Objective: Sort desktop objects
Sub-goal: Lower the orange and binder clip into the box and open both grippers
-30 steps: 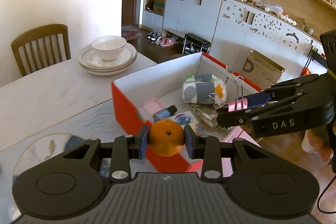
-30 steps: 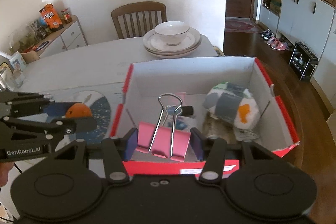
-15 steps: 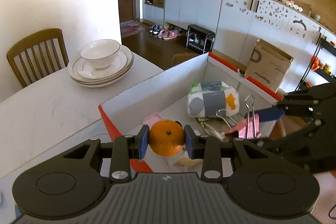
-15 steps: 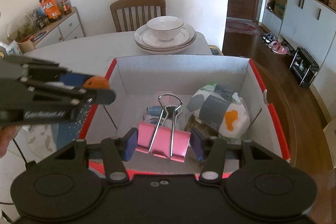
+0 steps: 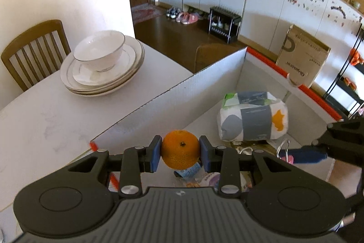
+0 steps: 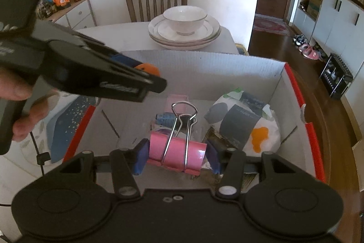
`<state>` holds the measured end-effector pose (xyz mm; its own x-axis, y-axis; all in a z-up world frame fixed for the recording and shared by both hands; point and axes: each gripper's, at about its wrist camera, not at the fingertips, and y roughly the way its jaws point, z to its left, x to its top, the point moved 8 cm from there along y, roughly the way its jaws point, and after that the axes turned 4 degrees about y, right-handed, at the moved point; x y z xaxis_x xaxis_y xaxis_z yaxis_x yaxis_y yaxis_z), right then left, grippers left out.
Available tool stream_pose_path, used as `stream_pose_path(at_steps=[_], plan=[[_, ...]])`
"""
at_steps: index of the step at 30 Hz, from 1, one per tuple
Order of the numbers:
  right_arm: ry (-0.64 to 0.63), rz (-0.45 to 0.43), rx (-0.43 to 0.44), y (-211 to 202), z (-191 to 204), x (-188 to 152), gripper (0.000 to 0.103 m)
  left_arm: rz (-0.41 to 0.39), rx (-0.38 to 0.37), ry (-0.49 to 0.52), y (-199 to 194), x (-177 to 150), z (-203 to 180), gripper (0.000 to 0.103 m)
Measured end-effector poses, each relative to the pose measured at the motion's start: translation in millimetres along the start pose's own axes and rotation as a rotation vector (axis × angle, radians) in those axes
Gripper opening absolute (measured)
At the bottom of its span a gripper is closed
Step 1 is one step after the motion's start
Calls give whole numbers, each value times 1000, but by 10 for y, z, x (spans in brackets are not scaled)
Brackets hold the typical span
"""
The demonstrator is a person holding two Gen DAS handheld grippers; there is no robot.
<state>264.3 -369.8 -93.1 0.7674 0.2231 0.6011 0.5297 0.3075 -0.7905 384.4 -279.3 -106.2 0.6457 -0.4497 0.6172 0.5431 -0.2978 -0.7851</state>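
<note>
My left gripper point(image 5: 180, 152) is shut on an orange tangerine point(image 5: 180, 152) and holds it over the open red-edged cardboard box point(image 5: 173, 95). The tangerine also shows in the right wrist view point(image 6: 147, 68), above the box's left side. My right gripper point(image 6: 177, 155) is shut on a pink binder clip point(image 6: 177, 152) and holds it over the middle of the box point(image 6: 204, 65). Inside lie a patterned tissue pack point(image 5: 252, 118), a blue tube point(image 6: 165, 116), a pink eraser-like block point(image 6: 177, 101) and some wrappers.
A white bowl on stacked plates point(image 5: 102, 63) stands on the white table point(image 5: 45, 117) beyond the box. A wooden chair point(image 5: 34, 47) is behind the table. A blue patterned mat point(image 6: 66, 124) lies left of the box.
Both grippers have moved forward over the box with their objects still held. The left gripper with the tangerine now sits above the box's interior, and the right one is lower over the contents.
</note>
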Motion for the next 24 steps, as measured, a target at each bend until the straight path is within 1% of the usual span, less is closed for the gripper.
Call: stream_pose_path(at_steps=[4, 9, 14, 24], plan=[[-6, 28, 13, 107, 22, -28, 52, 39, 3, 25, 195, 13, -14, 34], [-35, 61, 23, 203, 78, -104, 52, 74, 14, 16, 369, 9, 19, 34], [-41, 100, 23, 305, 75, -170, 52, 116, 4, 8, 529, -27, 30, 34], [-25, 125, 34, 377, 66, -211, 51, 190, -18, -13, 715, -103, 15, 34]])
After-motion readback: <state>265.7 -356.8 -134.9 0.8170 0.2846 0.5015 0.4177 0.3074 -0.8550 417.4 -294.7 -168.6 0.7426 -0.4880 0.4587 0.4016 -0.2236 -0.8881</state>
